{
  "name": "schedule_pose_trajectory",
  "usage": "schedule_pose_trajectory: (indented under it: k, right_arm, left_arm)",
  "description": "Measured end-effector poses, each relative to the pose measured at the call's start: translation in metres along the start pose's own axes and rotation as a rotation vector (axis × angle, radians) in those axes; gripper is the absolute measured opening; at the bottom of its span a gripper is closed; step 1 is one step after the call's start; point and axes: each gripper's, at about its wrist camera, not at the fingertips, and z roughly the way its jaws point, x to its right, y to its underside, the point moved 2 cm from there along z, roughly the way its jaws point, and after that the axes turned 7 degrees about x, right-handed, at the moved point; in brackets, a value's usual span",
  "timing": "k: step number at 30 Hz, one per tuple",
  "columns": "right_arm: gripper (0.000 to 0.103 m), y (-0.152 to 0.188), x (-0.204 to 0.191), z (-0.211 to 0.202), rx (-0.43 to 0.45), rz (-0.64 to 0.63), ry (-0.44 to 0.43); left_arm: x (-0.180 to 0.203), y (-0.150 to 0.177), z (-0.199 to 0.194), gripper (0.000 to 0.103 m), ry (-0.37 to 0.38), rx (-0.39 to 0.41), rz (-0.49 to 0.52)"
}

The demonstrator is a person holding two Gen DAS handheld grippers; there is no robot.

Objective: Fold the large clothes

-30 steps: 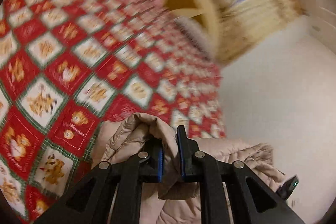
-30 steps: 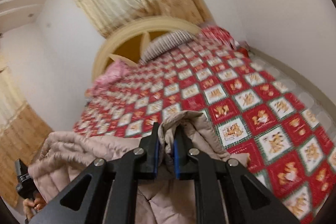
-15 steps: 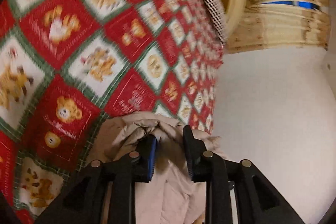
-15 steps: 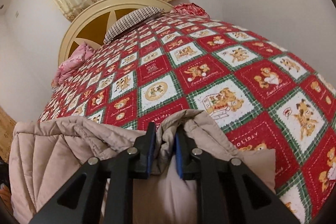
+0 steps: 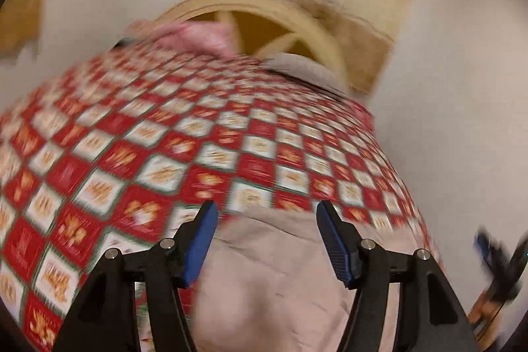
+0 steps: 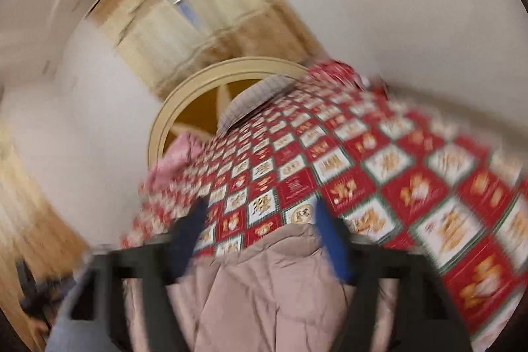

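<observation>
A beige quilted puffer jacket (image 5: 274, 272) lies on the red, white and green checked bedspread (image 5: 165, 154) at the near end of the bed. My left gripper (image 5: 266, 213) is open, its blue-padded fingers spread wide above the jacket's far edge, holding nothing. The jacket also shows in the right wrist view (image 6: 264, 286). My right gripper (image 6: 259, 215) is open too, its fingers apart over the jacket's rounded far end. Both views are motion-blurred.
The bedspread (image 6: 412, 187) covers the bed up to a round cream headboard (image 5: 297, 22). A pink pillow (image 5: 204, 35) and a striped pillow (image 6: 257, 98) lie at the head. Beige curtains (image 6: 198, 22) hang behind. White walls flank the bed.
Both grippers, shut on folds of the jacket a second ago, have opened wide and let it go. The jacket now lies flat on the bedspread. Both cameras have swung upward.
</observation>
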Motion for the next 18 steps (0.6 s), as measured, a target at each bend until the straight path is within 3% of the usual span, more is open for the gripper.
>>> schedule_pose_trajectory:
  k: [3, 5, 7, 10, 12, 15, 18]
  right_arm:
    - [0.036, 0.020, -0.058, -0.002, -0.103, -0.227, -0.051]
    - [0.036, 0.045, -0.084, 0.007, -0.190, -0.296, -0.098]
    - [0.036, 0.069, -0.103, 0.023, -0.253, -0.322, -0.138]
    - [0.036, 0.104, -0.114, 0.066, -0.372, -0.334, -0.124]
    - [0.036, 0.121, -0.108, 0.092, -0.408, -0.313, -0.085]
    - [0.036, 0.150, -0.086, 0.126, -0.477, -0.252, -0.055]
    - [0.034, 0.165, -0.077, 0.130, -0.437, -0.250, -0.056]
  left_arm:
    - [0.074, 0.035, 0.012, 0.063, 0.129, -0.037, 0.148]
    - [0.105, 0.053, 0.028, 0.063, 0.161, -0.081, 0.210]
    - [0.129, 0.068, 0.047, 0.063, 0.139, -0.092, 0.289]
    - [0.132, 0.079, 0.080, 0.063, -0.005, -0.047, 0.353]
    - [0.118, 0.083, 0.102, 0.063, -0.028, -0.092, 0.313]
    - [0.086, 0.094, 0.131, 0.063, 0.015, -0.186, 0.162]
    - [0.068, 0.107, 0.145, 0.064, 0.059, -0.151, 0.106]
